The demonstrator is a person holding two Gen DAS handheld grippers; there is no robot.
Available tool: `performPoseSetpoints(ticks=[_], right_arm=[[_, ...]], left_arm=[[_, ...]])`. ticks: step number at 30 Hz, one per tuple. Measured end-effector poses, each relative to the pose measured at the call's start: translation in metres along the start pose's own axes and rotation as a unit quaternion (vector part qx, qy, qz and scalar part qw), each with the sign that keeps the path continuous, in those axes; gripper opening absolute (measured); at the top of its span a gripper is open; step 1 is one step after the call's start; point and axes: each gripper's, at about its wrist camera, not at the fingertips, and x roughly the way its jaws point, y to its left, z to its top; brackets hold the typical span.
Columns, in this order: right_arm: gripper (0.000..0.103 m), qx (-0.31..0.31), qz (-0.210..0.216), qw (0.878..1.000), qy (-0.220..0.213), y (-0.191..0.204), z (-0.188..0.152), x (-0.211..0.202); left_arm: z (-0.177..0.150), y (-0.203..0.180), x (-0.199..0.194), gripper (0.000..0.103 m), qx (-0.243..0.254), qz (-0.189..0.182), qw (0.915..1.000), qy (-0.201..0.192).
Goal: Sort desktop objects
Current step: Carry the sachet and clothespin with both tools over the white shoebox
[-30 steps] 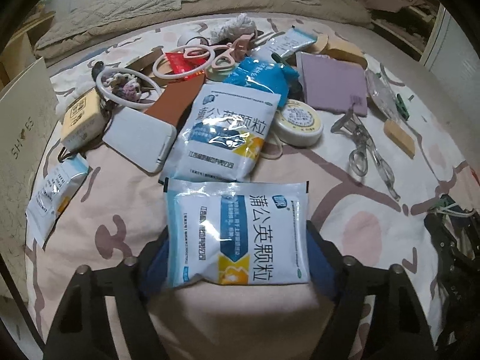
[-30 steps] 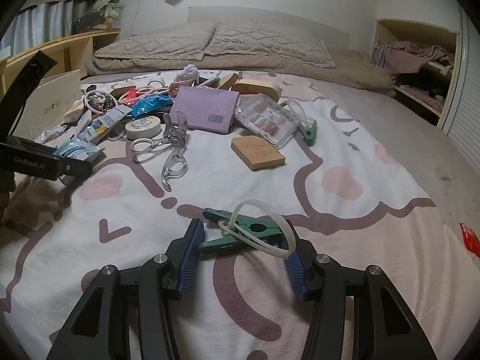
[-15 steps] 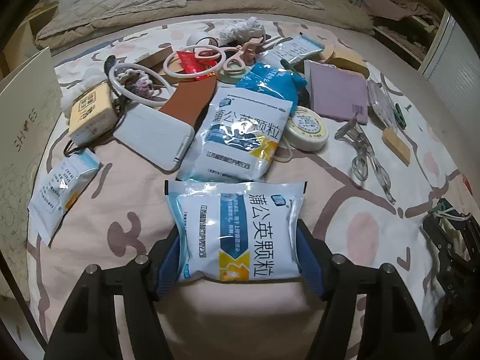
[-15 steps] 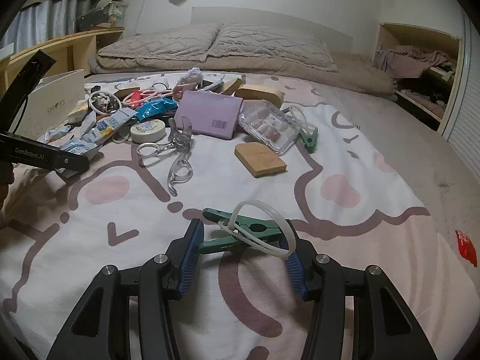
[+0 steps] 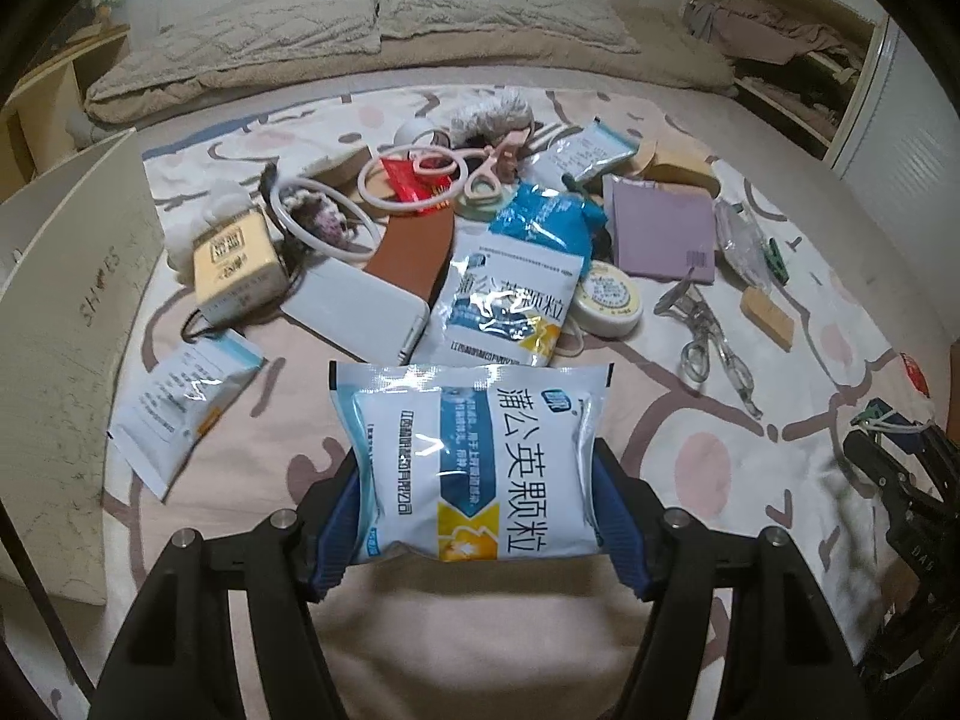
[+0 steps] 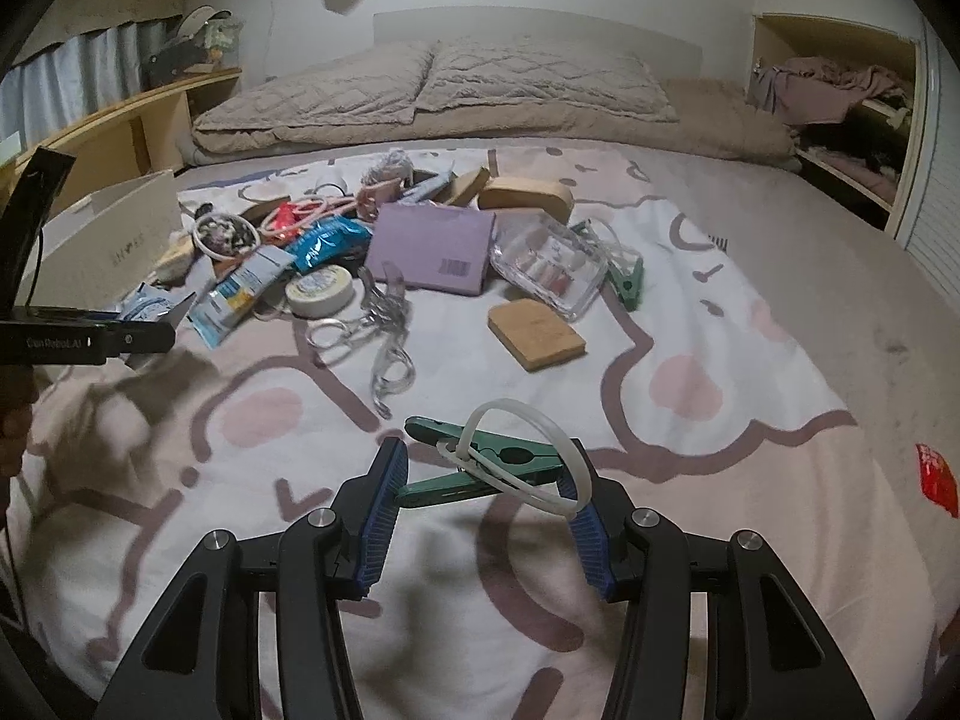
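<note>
A white-and-blue medicine sachet (image 5: 474,462) sits crosswise between the blue pads of my left gripper (image 5: 477,498), which is shut on it and holds it above the bedspread. In the right wrist view, my right gripper (image 6: 485,501) is shut on a green clothes peg (image 6: 510,462) with a white plastic loop (image 6: 540,420) threaded through it, held just over the bedspread. The right gripper (image 5: 894,450) also shows at the right edge of the left wrist view. The left gripper (image 6: 150,330) with its sachet (image 6: 150,306) shows at the left of the right wrist view.
A pile lies ahead on the bed: a second large sachet (image 5: 510,300), a white power bank (image 5: 354,312), a yellow box (image 5: 240,261), a round tin (image 5: 606,303), a purple booklet (image 5: 660,228), an eyelash curler (image 5: 708,336). A cardboard box (image 5: 66,300) stands at left. A cork block (image 6: 536,333) and clear case (image 6: 546,267) lie farther right.
The left jaws have narrowed onto the sachet and lifted it, with the pile now lower and farther. The right gripper has risen slightly with the peg.
</note>
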Motion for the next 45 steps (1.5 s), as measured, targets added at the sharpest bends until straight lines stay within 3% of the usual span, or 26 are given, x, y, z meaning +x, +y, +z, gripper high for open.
performPoseSetpoints(ticks=[13, 28, 41, 45], right_arm=[[0.052, -0.049, 0.043, 0.997, -0.042, 0.036, 0.058, -0.029], [0.052, -0.12, 0.09, 0.985, -0.084, 0.099, 0.145, -0.049], [0.052, -0.151, 0.154, 0.972, -0.097, 0.175, 0.213, -0.055], [0.052, -0.163, 0.165, 0.967, -0.103, 0.197, 0.227, -0.056]], left_arm=[[0.008, 0.015, -0.042, 0.069, 0.004, -0.008, 0.9993, -0.035], [0.037, 0.063, -0.119, 0.069, 0.003, 0.021, 0.9933, -0.113], [0.054, 0.153, -0.186, 0.069, -0.069, 0.065, 0.9867, -0.132], [0.057, 0.187, -0.21, 0.069, -0.099, 0.084, 0.9805, -0.148]])
